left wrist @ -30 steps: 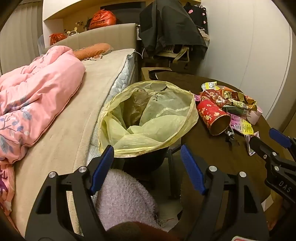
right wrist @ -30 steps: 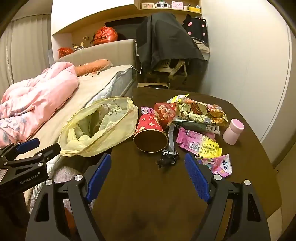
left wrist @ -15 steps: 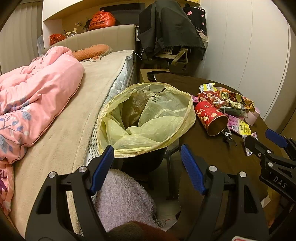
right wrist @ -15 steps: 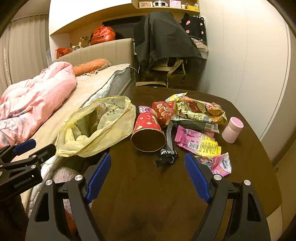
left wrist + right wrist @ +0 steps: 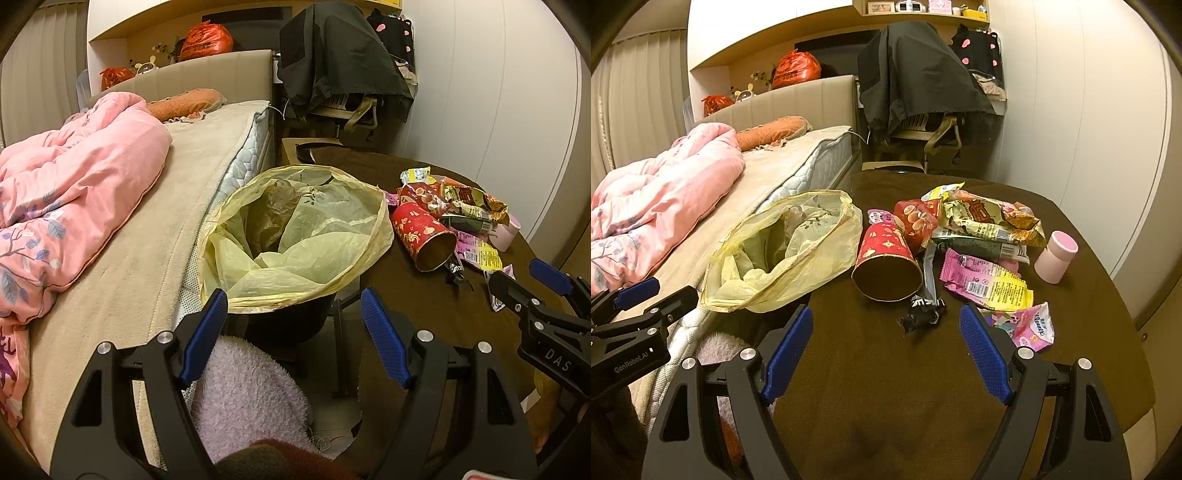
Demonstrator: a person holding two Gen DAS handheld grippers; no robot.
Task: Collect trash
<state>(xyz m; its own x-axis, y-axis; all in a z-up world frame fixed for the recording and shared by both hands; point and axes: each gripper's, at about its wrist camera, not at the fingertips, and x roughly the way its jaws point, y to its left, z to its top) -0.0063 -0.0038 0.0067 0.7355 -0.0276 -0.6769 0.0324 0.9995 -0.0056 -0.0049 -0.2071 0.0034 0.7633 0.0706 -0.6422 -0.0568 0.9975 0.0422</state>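
The left gripper (image 5: 293, 328) hangs in the air with its 2 blue fingers spread wide and nothing between them. Just past it stands a black bin (image 5: 291, 325) with a yellow bag (image 5: 295, 236) pulled over its rim. The bag's mouth is wide open. The bin stands between the bed (image 5: 147, 229) and the dark brown table (image 5: 886, 387). A fluffy lilac thing (image 5: 251, 398) lies below the left gripper.

The right gripper (image 5: 886, 343) is wide open too, and holds nothing. It hovers over the near, bare part of the table.

The trash lies in a heap on the table, a little beyond the right gripper. A red paper cup (image 5: 886, 258) lies on its side, just beside the yellow bag, with its open end facing the camera. A small black wrapper (image 5: 921, 312) lies in front of the cup — it is the closest piece to the gripper. To the right lie a pink and yellow packet (image 5: 986, 284) and a small pink wrapper (image 5: 1030, 325) near the right finger. Behind them are a red snack bag (image 5: 916, 218), a big gold and brown bag (image 5: 990, 221) and a dark green packet (image 5: 982, 247), all piled together. A little pink bottle (image 5: 1055, 256) stands upright at the right side of the heap.

A pink blanket (image 5: 66, 192) is bunched on the bed.
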